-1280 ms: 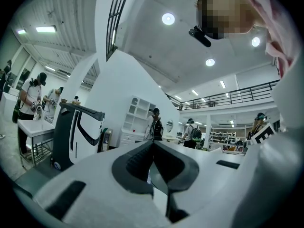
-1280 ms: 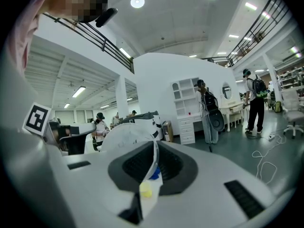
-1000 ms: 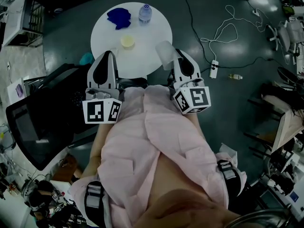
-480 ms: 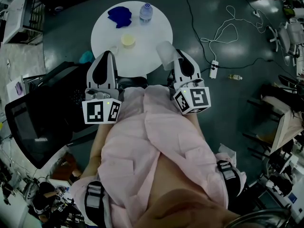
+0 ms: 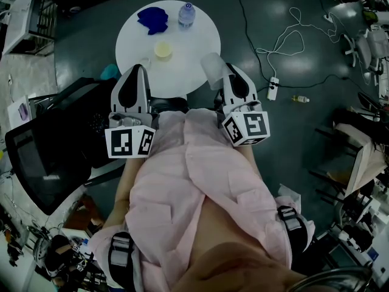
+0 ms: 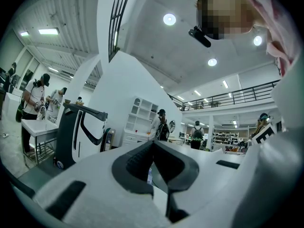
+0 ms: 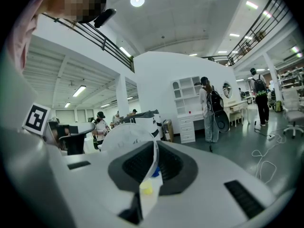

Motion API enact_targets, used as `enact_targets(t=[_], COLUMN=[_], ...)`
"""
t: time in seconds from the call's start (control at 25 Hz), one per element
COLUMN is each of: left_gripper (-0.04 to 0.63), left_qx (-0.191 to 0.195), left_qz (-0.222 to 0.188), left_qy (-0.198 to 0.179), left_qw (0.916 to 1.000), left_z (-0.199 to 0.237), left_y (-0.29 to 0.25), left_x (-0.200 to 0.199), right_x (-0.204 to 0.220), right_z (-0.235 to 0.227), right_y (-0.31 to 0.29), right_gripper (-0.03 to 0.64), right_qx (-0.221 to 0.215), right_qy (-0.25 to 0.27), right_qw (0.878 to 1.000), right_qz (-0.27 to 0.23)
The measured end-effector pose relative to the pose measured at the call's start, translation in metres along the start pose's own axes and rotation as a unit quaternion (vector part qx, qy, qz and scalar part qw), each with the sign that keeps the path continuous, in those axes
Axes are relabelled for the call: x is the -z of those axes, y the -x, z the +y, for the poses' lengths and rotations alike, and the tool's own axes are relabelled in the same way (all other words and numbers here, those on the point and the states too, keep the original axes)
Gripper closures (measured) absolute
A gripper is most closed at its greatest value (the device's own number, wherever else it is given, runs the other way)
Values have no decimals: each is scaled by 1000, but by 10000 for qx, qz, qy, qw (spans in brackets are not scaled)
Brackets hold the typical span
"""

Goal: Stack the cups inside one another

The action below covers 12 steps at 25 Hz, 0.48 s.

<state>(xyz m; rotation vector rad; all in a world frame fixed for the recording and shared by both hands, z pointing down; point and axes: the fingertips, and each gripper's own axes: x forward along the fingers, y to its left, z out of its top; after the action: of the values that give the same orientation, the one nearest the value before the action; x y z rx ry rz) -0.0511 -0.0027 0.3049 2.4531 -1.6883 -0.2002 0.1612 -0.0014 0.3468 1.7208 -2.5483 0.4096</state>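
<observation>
Right gripper point(image 5: 219, 72) is clamped shut on the wall of a clear plastic cup point(image 5: 210, 66). In the right gripper view the thin see-through wall point(image 7: 126, 137) runs straight up between the dark ribbed pads, and the rest of the cup bulges off to the jaws' left. It's being held roughly over the near-right rim of the round white table point(image 5: 197, 35), so there's not much tabletop under it.

Left gripper point(image 5: 138, 70) is over the table's near-left edge. Its tips are pressed together with nothing in them; in its own view point(image 6: 152, 146) you only see background through the slit lower down.

The small yellow cup point(image 5: 163, 51) stands upright on the table, ahead of the right gripper and off to its left, roughly between the lines of the two grippers and touching neither. It's opaque with a round open mouth. There's bare smooth tabletop all round it, so plenty of room there.

Further out, at the far side, are a clear water bottle point(image 5: 185, 16) with a blue cap and a crumpled blue cloth point(image 5: 152, 22), side by side. To the right of the right gripper it's just dark glossy floor point(image 5: 292, 139), with a white cable and a power strip point(image 5: 273, 88).
</observation>
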Motion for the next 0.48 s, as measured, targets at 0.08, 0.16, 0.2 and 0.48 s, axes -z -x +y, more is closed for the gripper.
enact_targets(t=[0.08, 0.16, 0.2, 0.48], left_gripper=[577, 577, 577, 577], left_qx=[1, 4, 6, -4], left_qz=[8, 9, 6, 4], left_qy=[3, 2, 2, 8], left_qw=[10000, 10000, 10000, 10000], left_z=[-1, -2, -2, -2], left_y=[0, -1, -1, 1], left_x=[1, 1, 1, 1], right_x=[1, 1, 1, 2], right_z=[-1, -1, -1, -1], right_y=[1, 1, 0, 2], right_gripper=[580, 580, 580, 580], right_qx=[1, -3, -6, -1], right_qy=[-1, -5, -10, -21], right_qw=[10000, 10000, 10000, 10000], right_qz=[7, 11, 10, 23])
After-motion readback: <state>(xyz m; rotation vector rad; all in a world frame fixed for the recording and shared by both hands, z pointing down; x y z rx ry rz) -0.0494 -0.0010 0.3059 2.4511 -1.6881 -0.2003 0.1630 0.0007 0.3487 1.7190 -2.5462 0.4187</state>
